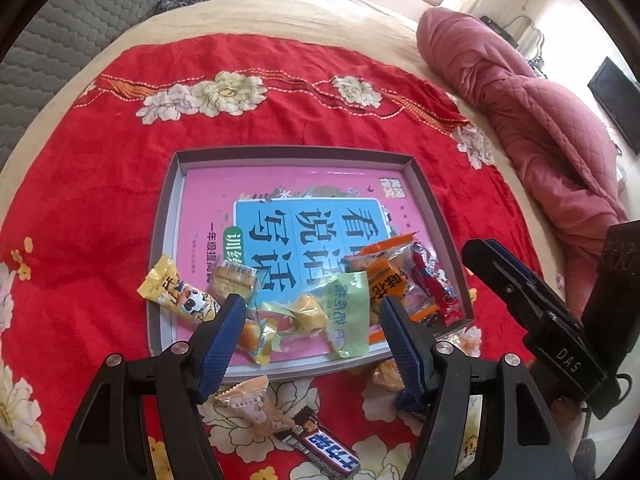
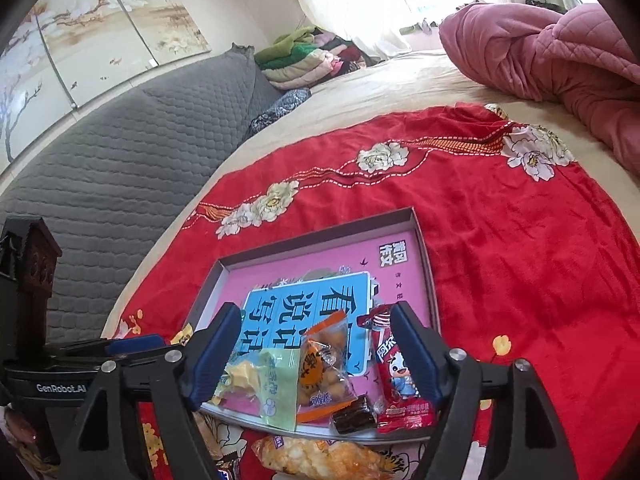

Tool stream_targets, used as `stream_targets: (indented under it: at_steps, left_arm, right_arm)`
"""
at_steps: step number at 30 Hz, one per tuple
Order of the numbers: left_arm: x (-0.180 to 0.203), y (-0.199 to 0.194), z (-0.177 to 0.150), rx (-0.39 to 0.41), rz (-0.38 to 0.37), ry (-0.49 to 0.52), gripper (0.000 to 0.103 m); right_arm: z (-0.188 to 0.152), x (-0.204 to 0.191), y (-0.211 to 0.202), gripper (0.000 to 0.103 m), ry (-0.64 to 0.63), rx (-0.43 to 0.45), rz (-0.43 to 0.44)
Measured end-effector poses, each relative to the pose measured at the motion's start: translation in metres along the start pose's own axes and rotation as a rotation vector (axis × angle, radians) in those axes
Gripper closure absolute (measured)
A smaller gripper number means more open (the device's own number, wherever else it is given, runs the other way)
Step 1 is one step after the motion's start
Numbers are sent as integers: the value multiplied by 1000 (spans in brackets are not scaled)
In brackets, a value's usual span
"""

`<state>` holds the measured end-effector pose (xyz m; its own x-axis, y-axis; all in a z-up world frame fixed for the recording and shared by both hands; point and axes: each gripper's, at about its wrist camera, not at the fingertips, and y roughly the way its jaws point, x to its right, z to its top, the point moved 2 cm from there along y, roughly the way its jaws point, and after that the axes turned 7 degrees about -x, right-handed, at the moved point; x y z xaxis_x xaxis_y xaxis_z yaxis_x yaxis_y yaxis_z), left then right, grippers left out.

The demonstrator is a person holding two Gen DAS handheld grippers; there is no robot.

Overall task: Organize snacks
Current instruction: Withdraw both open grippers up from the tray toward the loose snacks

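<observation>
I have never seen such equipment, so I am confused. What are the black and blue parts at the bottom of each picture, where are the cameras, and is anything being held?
They are two hand-held grippers; a person carries one in each hand. Each picture comes from a camera on one gripper, looking forward along its two fingers. The left gripper and the right gripper both stand open and hold nothing. Below them a red flowered cloth covers a bed. On it lies a shallow grey tray with a pink book inside and wrapped snacks piled at its near end. A chocolate bar and a few other packets lie outside the tray.
</observation>
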<state>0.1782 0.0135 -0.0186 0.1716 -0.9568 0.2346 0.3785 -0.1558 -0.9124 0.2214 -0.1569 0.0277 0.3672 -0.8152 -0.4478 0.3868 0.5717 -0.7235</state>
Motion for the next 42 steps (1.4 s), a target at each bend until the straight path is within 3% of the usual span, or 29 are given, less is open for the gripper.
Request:
stream_targets:
  at_steps: [16,33,42]
  left_arm:
    - [-6,-26,-8,43,-18,-6,32]
    - [-35,-47,-18,86,-34,-61,32]
    - [-45,-39,-28,75,-61,-69,32]
  right_arm:
    - [4,-4,-32,18,-57,85,-63]
    - [1,-1,-67,8,-75,149,-63]
    - [-6,-9,-71,8,-81,130,-41]
